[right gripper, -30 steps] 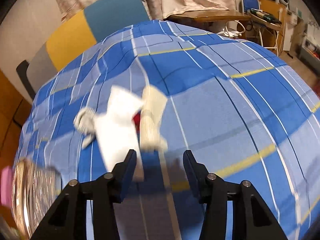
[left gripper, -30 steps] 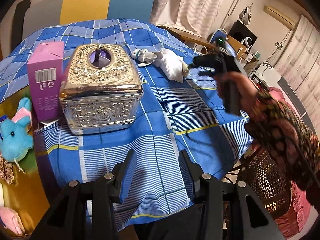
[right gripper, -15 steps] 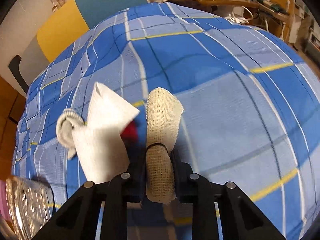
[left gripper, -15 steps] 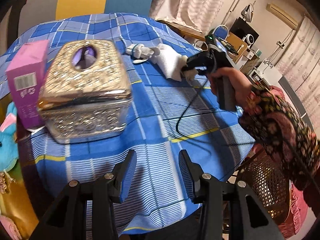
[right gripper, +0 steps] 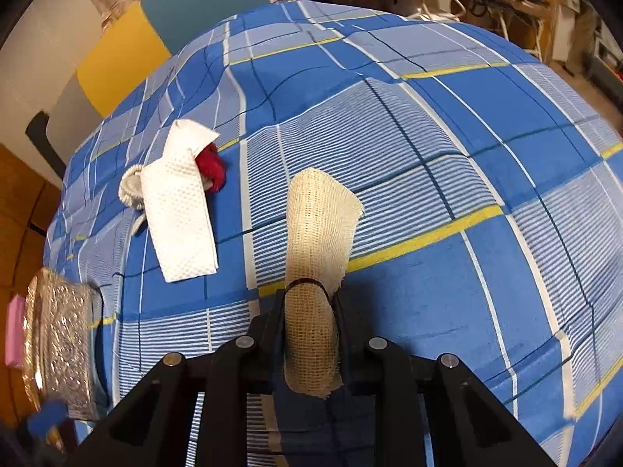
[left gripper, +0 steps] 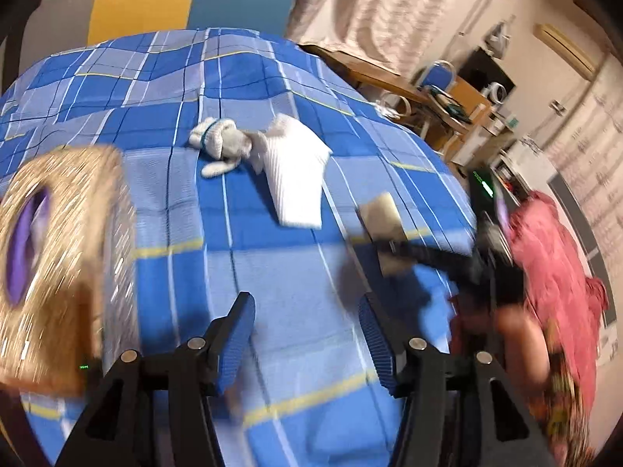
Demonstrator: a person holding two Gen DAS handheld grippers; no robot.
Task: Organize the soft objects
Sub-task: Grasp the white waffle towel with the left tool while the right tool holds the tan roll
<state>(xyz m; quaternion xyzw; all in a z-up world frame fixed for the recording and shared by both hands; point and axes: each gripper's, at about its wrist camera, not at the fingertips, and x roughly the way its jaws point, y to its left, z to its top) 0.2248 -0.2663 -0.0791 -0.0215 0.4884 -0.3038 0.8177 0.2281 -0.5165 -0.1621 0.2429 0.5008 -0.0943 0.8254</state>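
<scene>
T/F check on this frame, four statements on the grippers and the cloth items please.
1. The right gripper is shut on the beige gauze roll. True.
2. The left gripper holds the white folded cloth. False: nothing is between its jaws, which are opening; the cloth lies on the blue plaid tablecloth.
3. A red item sits against the white folded cloth. True.
4. The gold ornate box stands on top of the white cloth. False: they are apart.
</scene>
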